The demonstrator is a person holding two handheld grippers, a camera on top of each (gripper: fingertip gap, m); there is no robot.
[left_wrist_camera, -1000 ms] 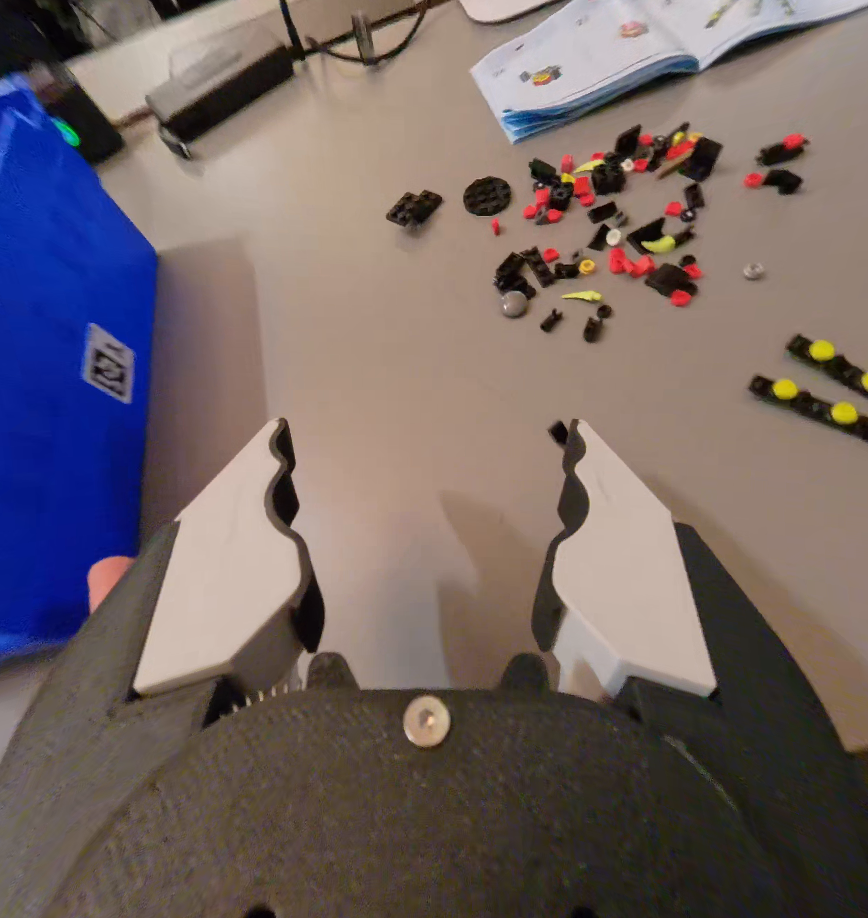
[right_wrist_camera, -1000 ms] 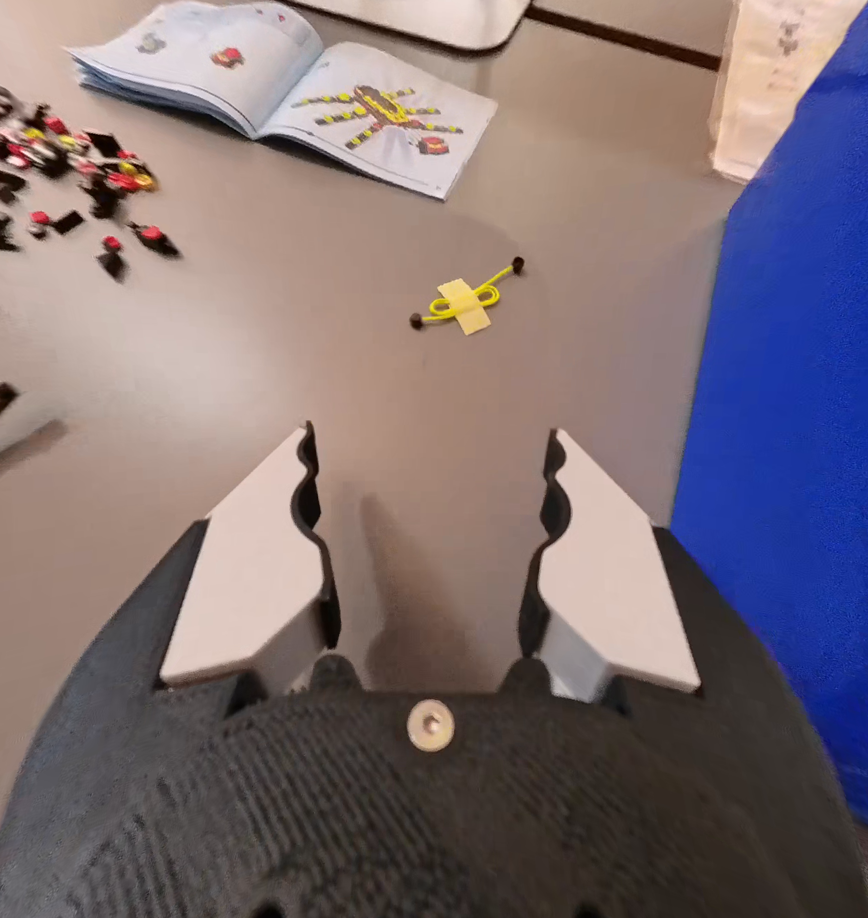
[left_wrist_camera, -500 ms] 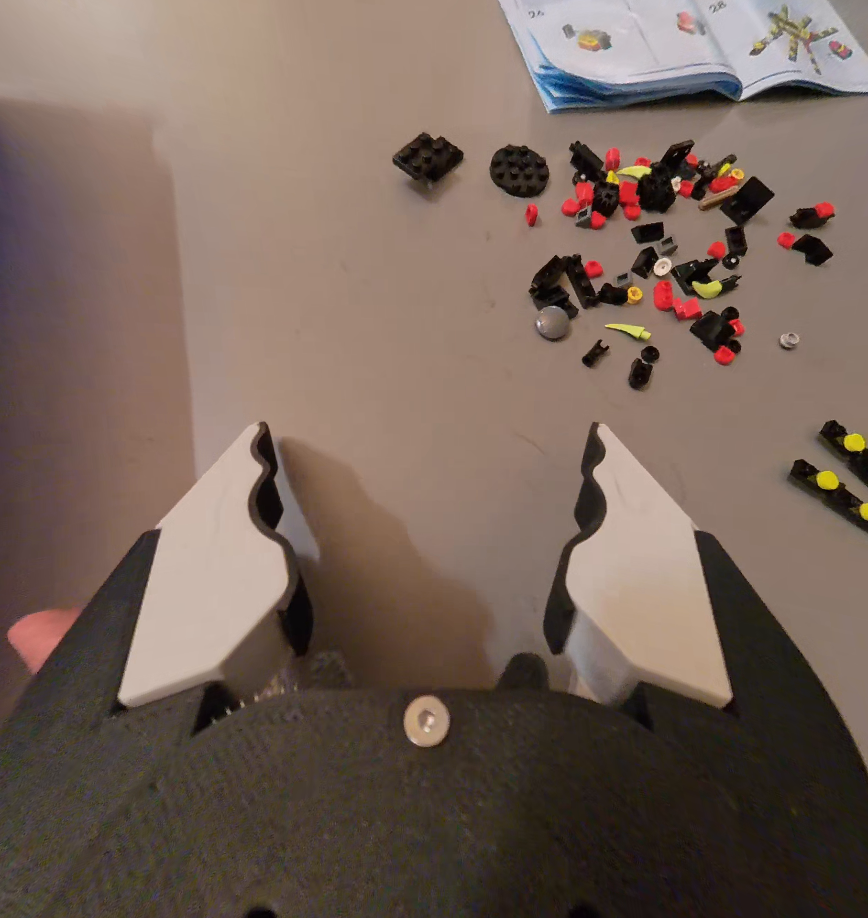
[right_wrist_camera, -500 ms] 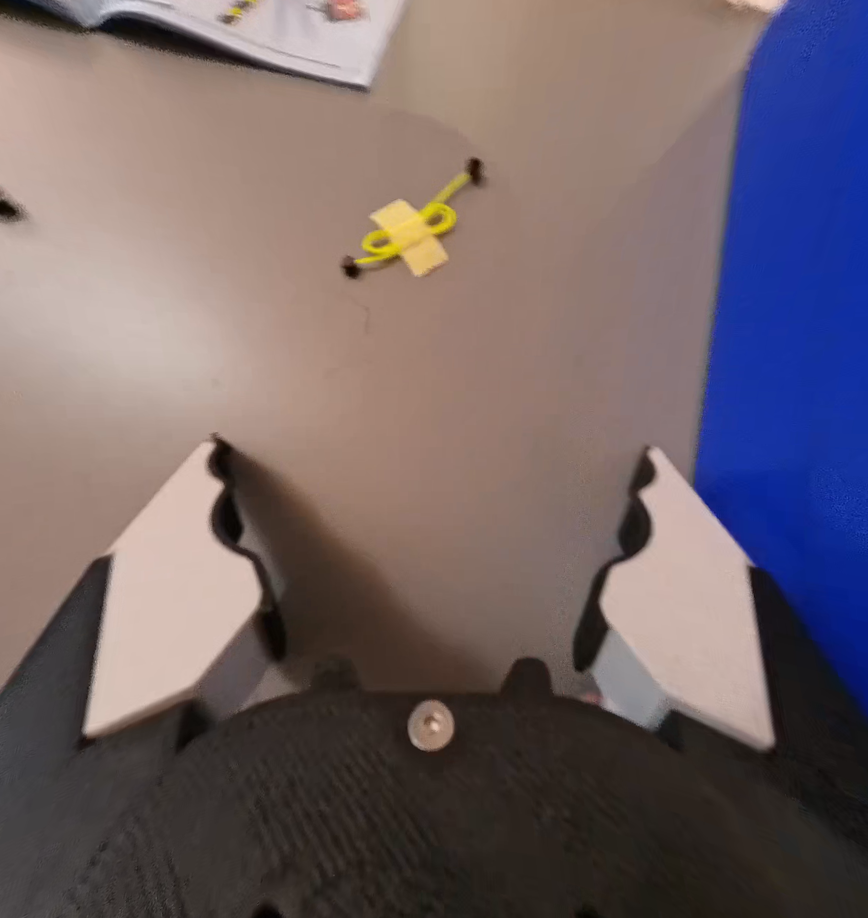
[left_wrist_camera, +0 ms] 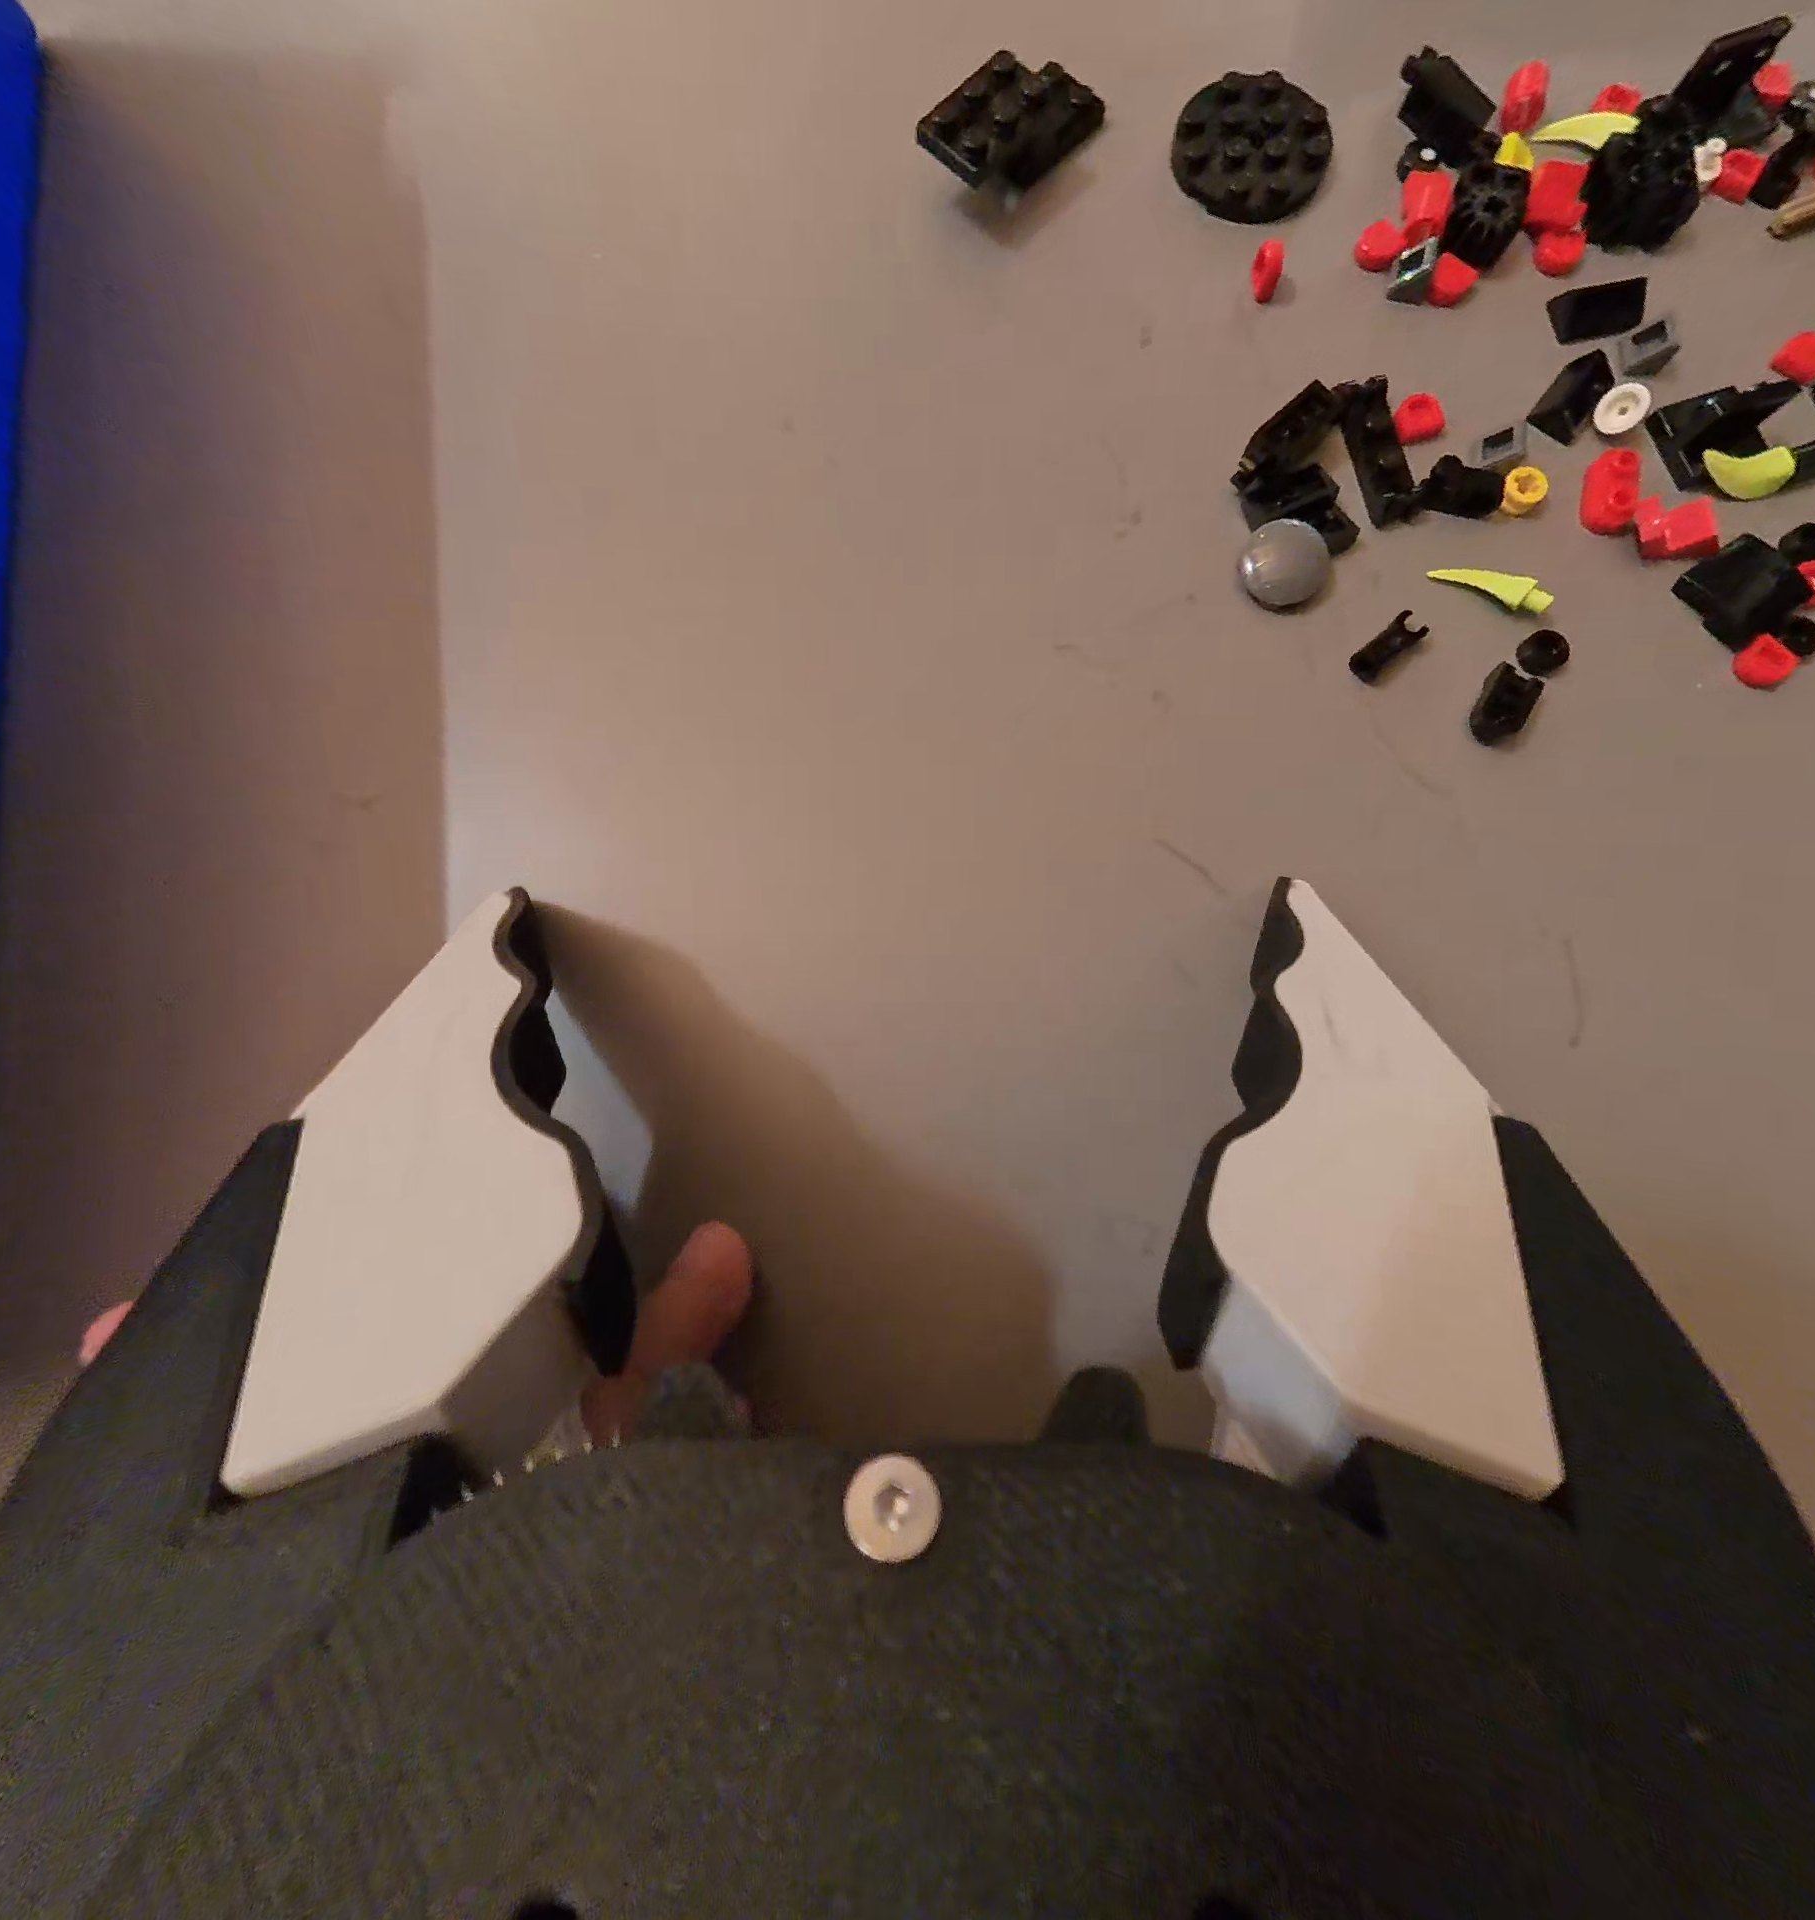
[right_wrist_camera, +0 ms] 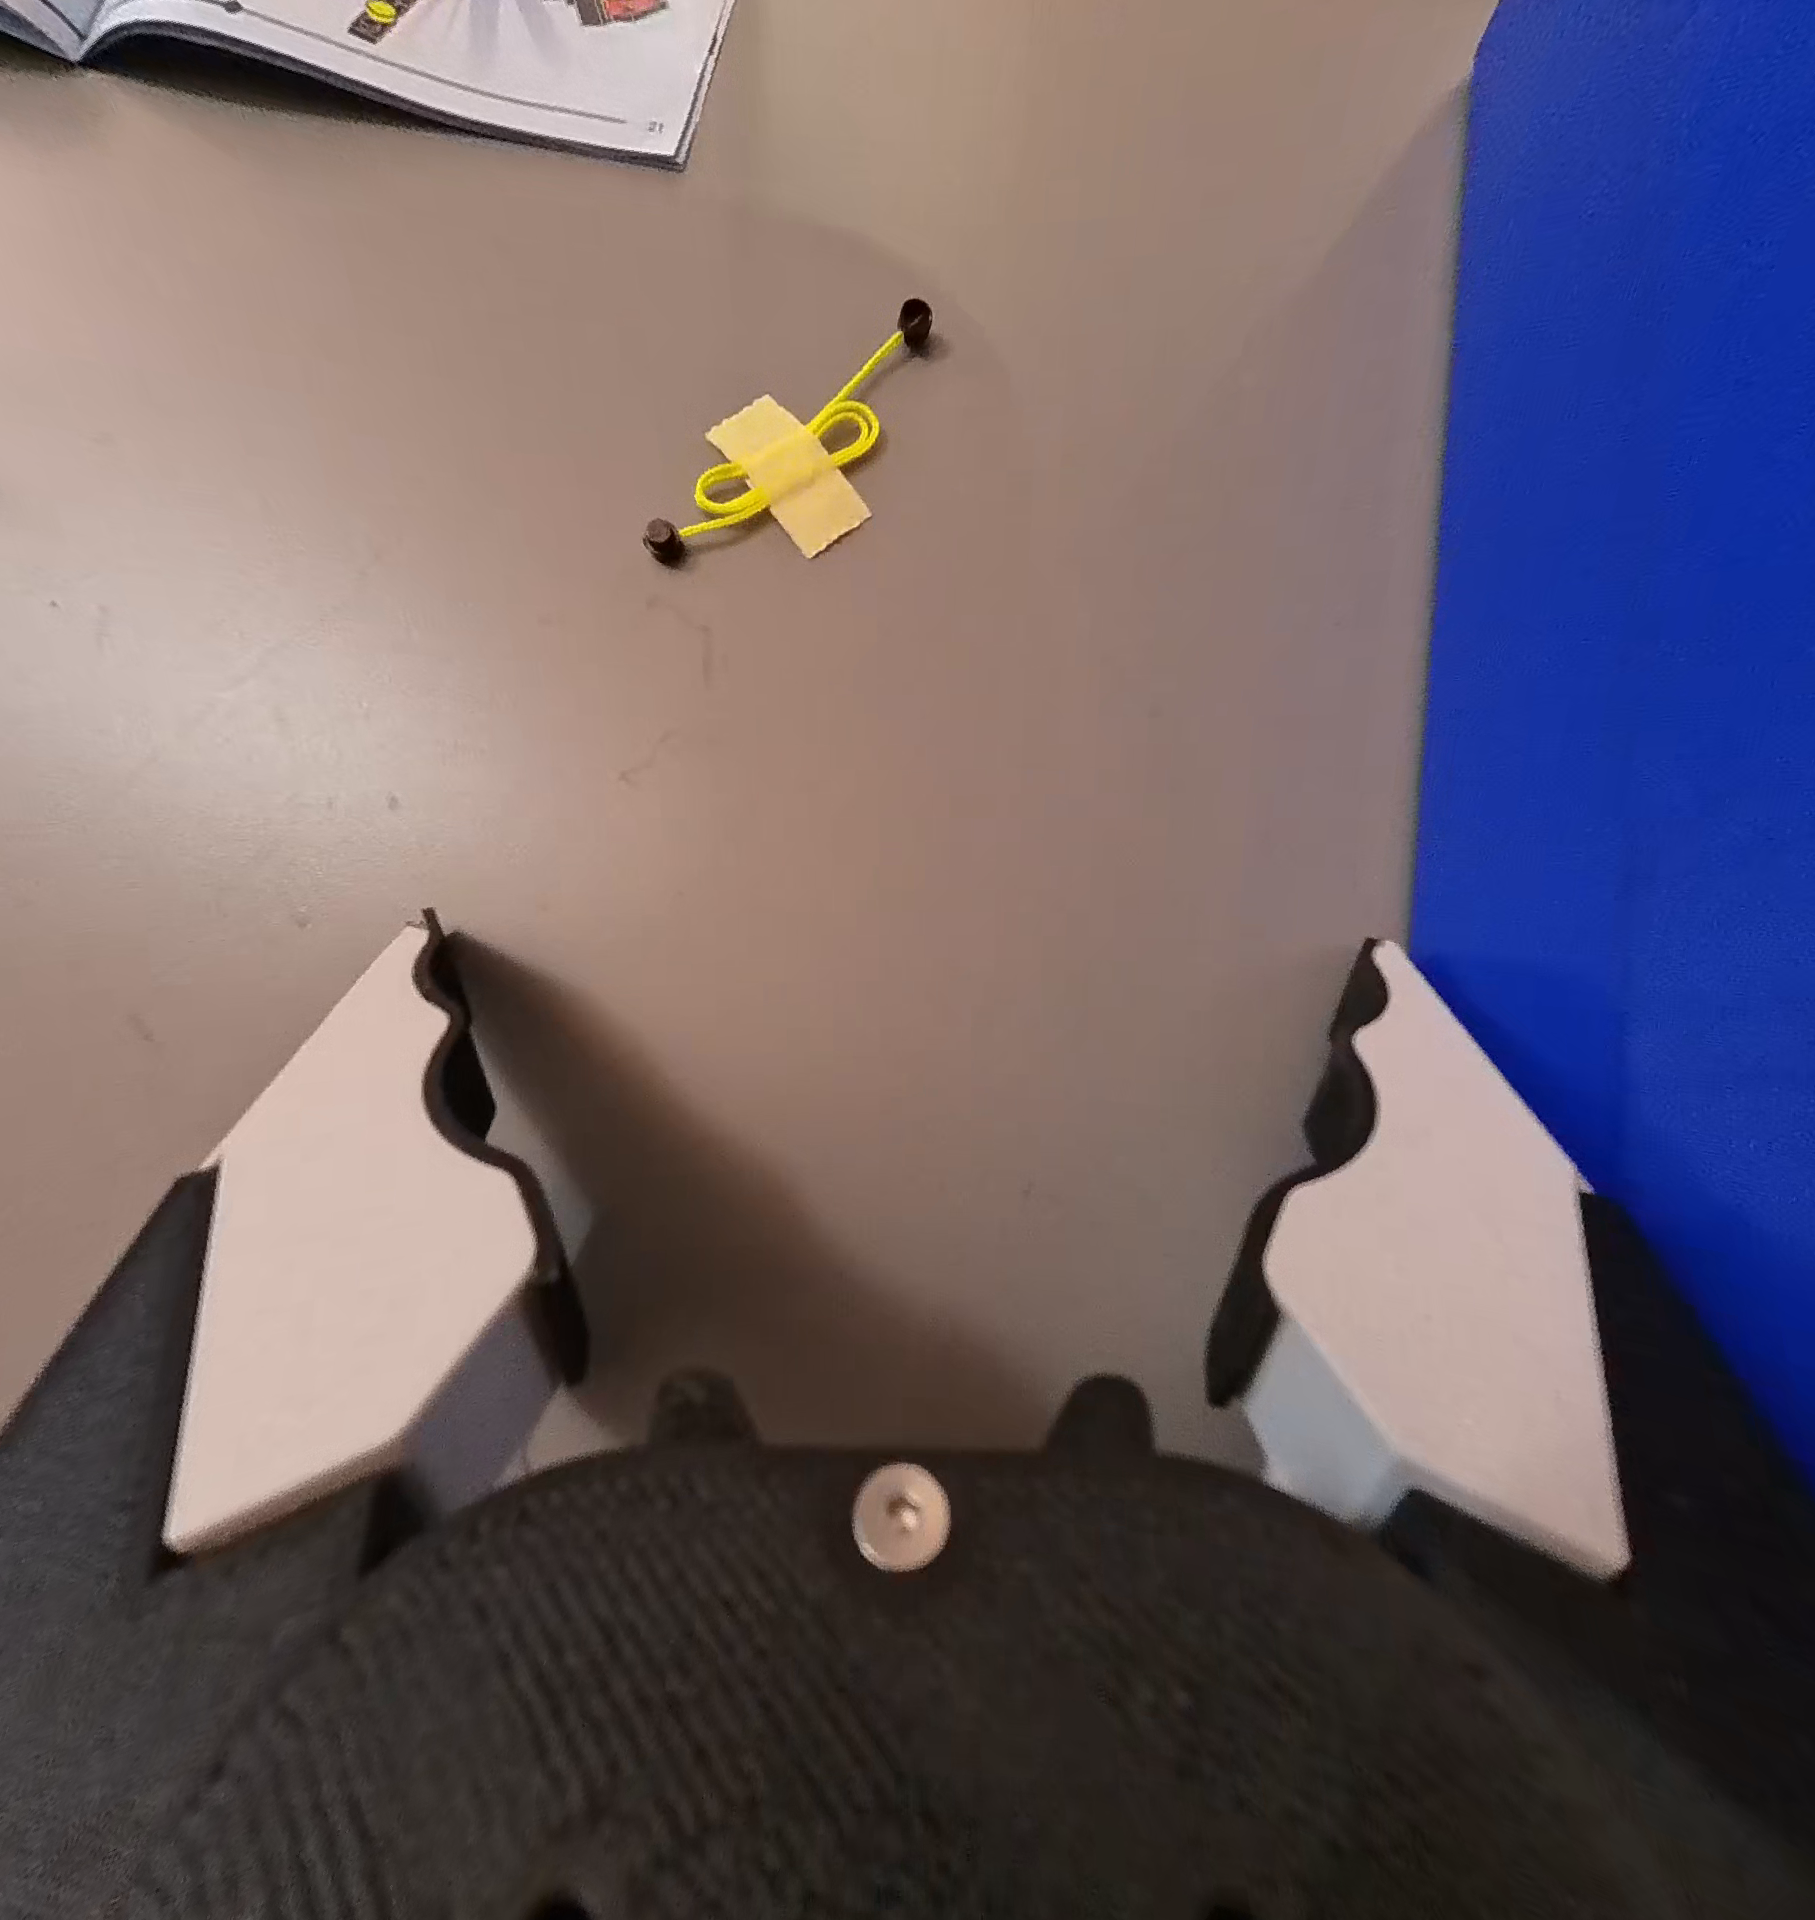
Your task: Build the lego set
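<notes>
Two grippers: left gripper (left_wrist_camera: 898,894) and right gripper (right_wrist_camera: 898,930), fingers spread wide, both empty.
Loose pieces: heap of small black, red and lime plastic lego bricks (left_wrist_camera: 1568,364) on grey table (left_wrist_camera: 830,623), far right of left gripper, well apart.
Yellow cord: taped string with black end studs (right_wrist_camera: 789,462), ahead of right gripper, long axis running near-left to far-right.
Nearer hand: right for cord, left for heap.
Booklet: open paper instruction booklet (right_wrist_camera: 529,73) far left.

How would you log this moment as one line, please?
left gripper: open, empty | right gripper: open, empty | bricks: loose on table | yellow cord: untouched
</notes>
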